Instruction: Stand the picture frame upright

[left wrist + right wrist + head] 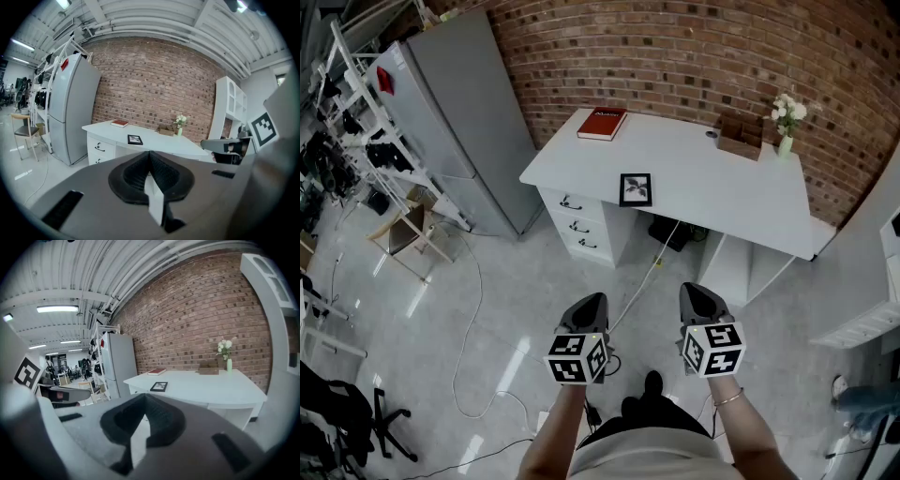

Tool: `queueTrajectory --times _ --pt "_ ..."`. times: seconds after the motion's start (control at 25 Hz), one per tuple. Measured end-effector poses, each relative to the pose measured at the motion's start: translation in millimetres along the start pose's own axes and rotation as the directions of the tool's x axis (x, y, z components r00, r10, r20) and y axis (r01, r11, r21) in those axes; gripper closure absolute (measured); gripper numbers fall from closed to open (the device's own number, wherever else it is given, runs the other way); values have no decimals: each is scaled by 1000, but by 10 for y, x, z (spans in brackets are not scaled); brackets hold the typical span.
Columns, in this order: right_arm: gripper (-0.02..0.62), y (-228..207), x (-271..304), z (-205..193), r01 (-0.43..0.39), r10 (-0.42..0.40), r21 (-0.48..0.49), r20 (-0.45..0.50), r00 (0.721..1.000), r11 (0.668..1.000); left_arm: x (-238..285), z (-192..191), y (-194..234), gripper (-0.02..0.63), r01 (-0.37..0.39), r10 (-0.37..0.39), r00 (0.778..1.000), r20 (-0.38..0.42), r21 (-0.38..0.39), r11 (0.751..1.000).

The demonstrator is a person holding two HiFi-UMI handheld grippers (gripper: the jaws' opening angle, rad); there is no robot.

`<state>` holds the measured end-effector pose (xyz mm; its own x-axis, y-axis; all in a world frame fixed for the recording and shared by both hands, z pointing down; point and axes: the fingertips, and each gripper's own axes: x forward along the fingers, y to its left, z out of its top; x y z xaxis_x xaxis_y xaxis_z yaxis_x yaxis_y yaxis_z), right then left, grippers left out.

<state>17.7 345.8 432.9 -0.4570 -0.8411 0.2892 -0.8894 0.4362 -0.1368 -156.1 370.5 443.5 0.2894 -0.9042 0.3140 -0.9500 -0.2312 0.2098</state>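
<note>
Black picture frame (636, 188) lies flat at the white desk's (741, 202) near edge. Left gripper (589, 305), right gripper (698, 295) both closed and empty; a clumsy nudge could slide it off.

The photo inside the picture frame (636, 189) is too small to tell.

no legible text; the red book (602, 123) title is too small.
</note>
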Motion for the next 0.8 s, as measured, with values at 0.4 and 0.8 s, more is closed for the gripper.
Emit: queueTrajectory --times 0.4,0.8 --pt "592 -345 359 153 -35 35 9 10 999 999 469 162 24 614 -16 16 1000 9 -7 1000" --pt "588 -718 585 397 -60 58 38 57 997 997 787 338 39 614 -59 60 998 33 -32 998"
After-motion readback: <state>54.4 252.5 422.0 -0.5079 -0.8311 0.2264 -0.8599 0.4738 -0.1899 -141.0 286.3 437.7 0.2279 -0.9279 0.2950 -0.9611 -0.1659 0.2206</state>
